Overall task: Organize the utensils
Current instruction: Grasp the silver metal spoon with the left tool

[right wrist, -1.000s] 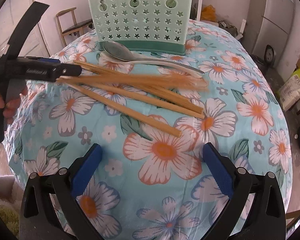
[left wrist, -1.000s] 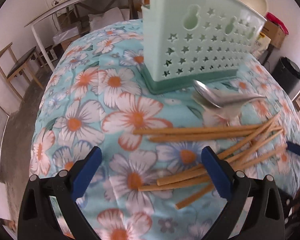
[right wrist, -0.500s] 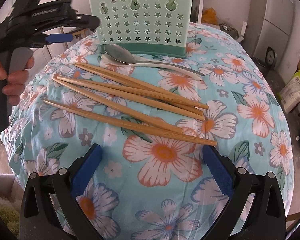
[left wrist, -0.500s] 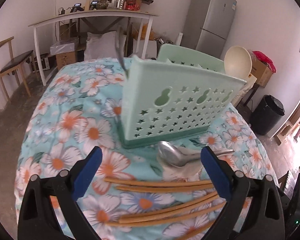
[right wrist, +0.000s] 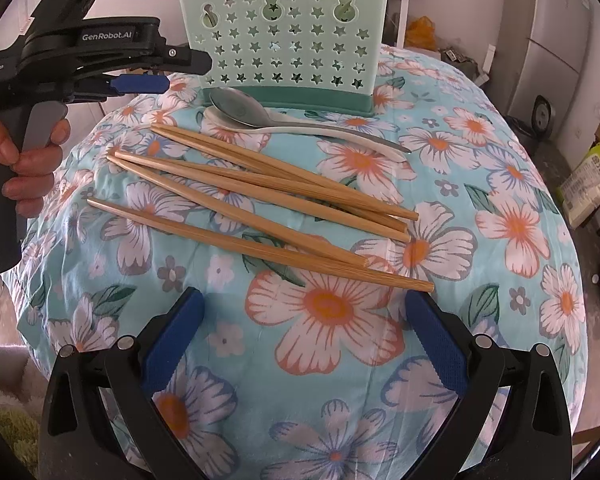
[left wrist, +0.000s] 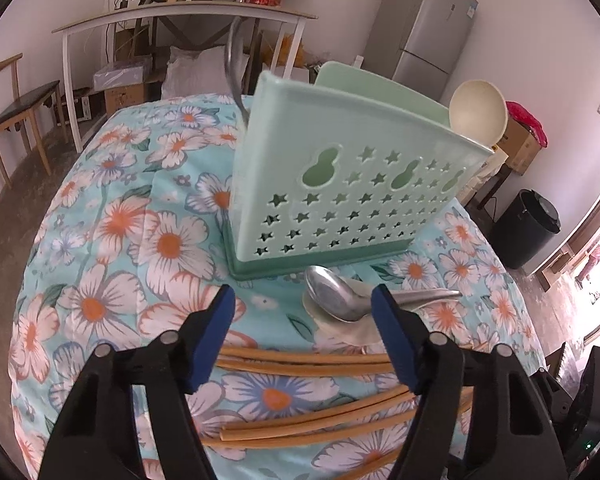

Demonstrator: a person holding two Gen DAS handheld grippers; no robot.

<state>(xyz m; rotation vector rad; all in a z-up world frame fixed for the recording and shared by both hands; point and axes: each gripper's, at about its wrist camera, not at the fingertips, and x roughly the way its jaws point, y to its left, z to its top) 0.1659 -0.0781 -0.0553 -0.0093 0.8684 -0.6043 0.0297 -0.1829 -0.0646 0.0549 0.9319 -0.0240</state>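
A mint green utensil holder [left wrist: 340, 184] [right wrist: 284, 36] with star holes stands on the floral cloth. In front of it a metal spoon [left wrist: 336, 296] [right wrist: 240, 108] lies on a cream spoon [left wrist: 340, 332] [right wrist: 300, 130]. Several wooden chopsticks [left wrist: 308, 360] [right wrist: 260, 204] lie scattered nearer me. My left gripper [left wrist: 304, 336] [right wrist: 180, 72] hovers in the air by the holder's left end, its jaws closing with nothing between them. My right gripper [right wrist: 304, 328] stands open and empty over the cloth, just short of the chopsticks' thick ends.
A metal handle [left wrist: 232, 56] and a cream ladle [left wrist: 478, 114] stick up out of the holder. Around the cloth-covered table [right wrist: 500, 184] are a wooden chair [left wrist: 16, 108], a white side table [left wrist: 180, 14], a fridge [left wrist: 432, 28] and a black bin [left wrist: 528, 228].
The left gripper lifted away from the chopsticks and tipped up toward the holder, and its jaws narrowed. The chopsticks, blurred a second ago, now lie still. The right gripper stayed put.
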